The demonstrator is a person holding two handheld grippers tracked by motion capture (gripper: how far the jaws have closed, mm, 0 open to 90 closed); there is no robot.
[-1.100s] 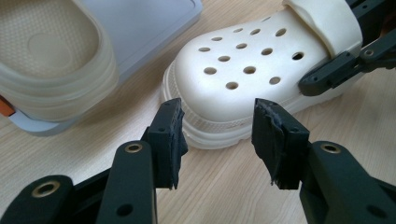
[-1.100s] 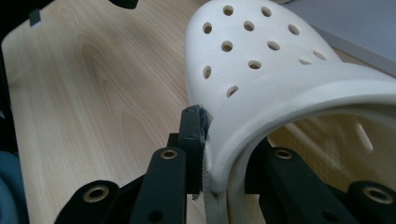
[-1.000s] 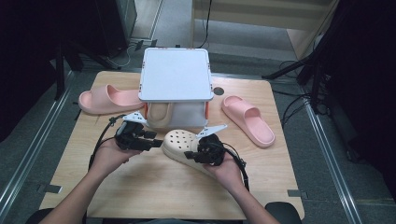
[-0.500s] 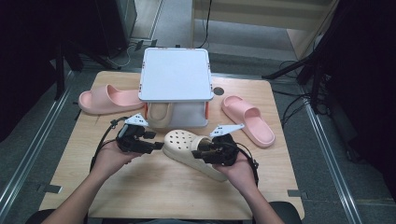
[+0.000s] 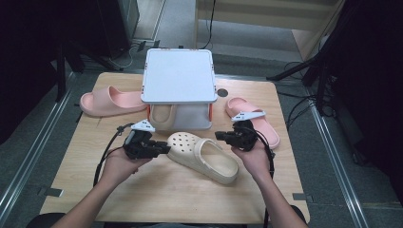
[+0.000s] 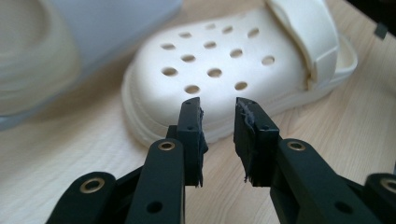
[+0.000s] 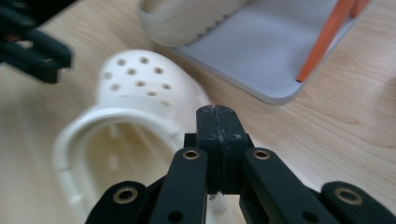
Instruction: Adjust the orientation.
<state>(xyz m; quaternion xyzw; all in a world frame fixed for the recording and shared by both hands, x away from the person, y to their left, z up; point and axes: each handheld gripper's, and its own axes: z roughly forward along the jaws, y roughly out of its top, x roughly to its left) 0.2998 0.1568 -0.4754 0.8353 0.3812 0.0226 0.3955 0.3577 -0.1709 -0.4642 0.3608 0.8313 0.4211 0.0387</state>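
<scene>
Cream clog lying sole-down near the middle of the tabletop, toe toward 10 o'clock, heel toward 4 o'clock. Left gripper just beside the toe at 9 o'clock, jaws narrowly parted, holding nothing; in the left gripper view the perforated toe sits just beyond the tips. Right gripper at 2 o'clock of the clog, jaws pressed together, empty. White shoe rack at 12 o'clock, sheltering a 2nd cream clog. 2 pink slides flank the rack.
</scene>
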